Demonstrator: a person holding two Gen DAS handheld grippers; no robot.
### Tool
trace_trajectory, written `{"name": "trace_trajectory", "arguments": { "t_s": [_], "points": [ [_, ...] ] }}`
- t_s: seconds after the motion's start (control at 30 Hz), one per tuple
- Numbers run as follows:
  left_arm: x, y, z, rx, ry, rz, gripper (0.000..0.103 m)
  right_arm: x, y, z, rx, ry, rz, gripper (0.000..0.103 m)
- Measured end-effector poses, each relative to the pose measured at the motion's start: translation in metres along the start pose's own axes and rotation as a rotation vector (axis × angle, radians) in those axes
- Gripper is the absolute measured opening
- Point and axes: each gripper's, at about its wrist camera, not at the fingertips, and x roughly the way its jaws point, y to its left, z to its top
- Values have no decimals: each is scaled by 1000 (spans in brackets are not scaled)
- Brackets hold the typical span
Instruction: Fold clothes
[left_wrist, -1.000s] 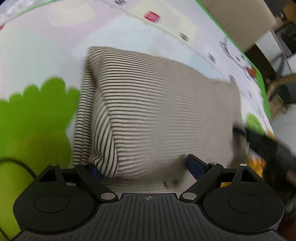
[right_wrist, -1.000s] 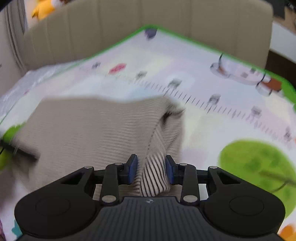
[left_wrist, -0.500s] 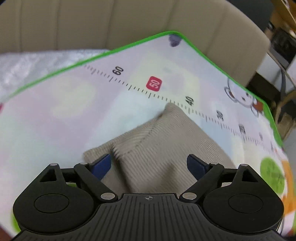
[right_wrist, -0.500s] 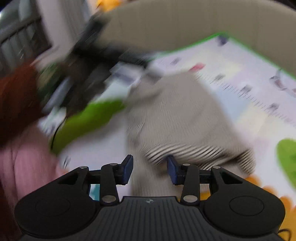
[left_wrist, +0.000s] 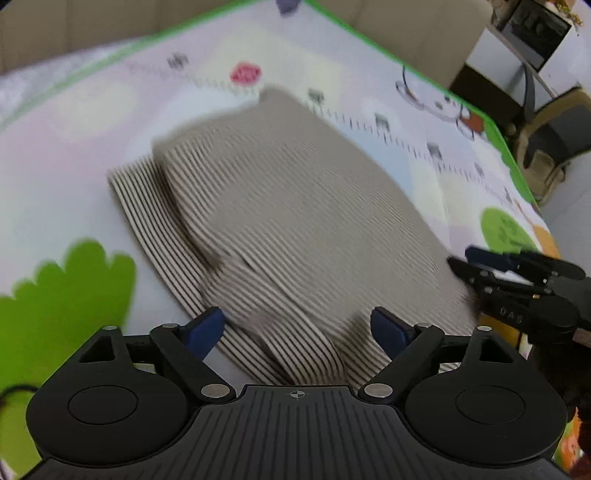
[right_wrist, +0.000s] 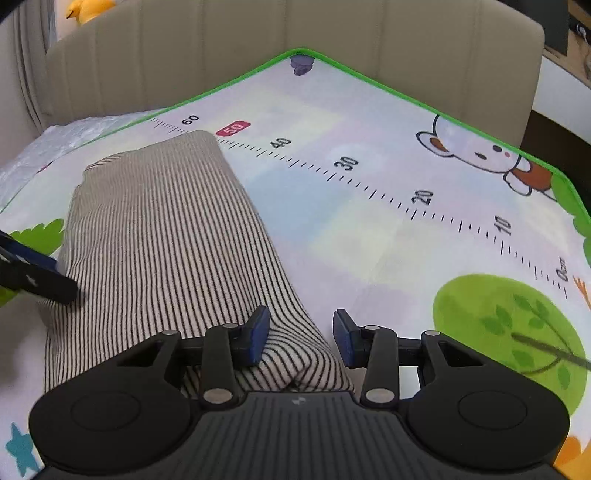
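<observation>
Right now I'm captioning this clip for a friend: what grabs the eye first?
A folded striped garment lies on the left of a bright cartoon play mat with a printed ruler. The right gripper straddles its near corner without pinching; the left gripper, jaws closing, hovers at the near edge. A beige sofa stands behind.

One striped garment (right_wrist: 162, 236), one play mat (right_wrist: 369, 221), two claws.

The folded garment (right_wrist: 166, 236) is beige with thin black stripes. The play mat (right_wrist: 369, 229) beneath is pastel, green-edged, printed with a black ruler scale, green trees and a white cartoon bear.
</observation>
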Motion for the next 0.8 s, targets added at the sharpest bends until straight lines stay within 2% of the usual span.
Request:
{"name": "trace_trajectory", "arguments": {
  "t_s": [0.07, 0.13, 0.27, 0.33, 0.47, 0.5, 0.53, 0.57, 0.6, 0.7, 0.8],
  "points": [
    [10, 3, 1, -6, 12, 1, 86, -7, 3, -7, -22, 8, 2, 39],
    [14, 7, 9, -21, -16, -26, 87, -15, 8, -14, -50, 14, 1, 39],
    [26, 17, 31, -84, -84, -123, 84, -28, 33, -29, -80, 23, 3, 37],
    [32, 24, 37, -81, -110, -140, 84, -40, 52, -40, -148, 25, 12, 37],
    [24, 33, 38, -64, -133, -127, 84, -64, 83, -46, -315, 10, 45, 38],
    [18, 35, 37, -61, -145, -108, 87, -70, 88, -46, -361, -11, 40, 38],
    [12, 36, 36, -57, -158, -85, 89, -76, 93, -45, -411, -42, 34, 45],
    [4, 38, 35, -44, -177, -50, 92, -84, 99, -45, -461, -80, 39, 55],
    [-5, 39, 33, -17, -199, -1, 92, -90, 103, -45, -502, -108, 65, 59],
    [-28, 36, 28, 70, -258, 106, 95, -97, 122, -46, -597, -112, 183, 61],
    [-42, 31, 26, 136, -265, 154, 95, -82, 143, -61, -711, -57, 261, 61]
  ]
}}
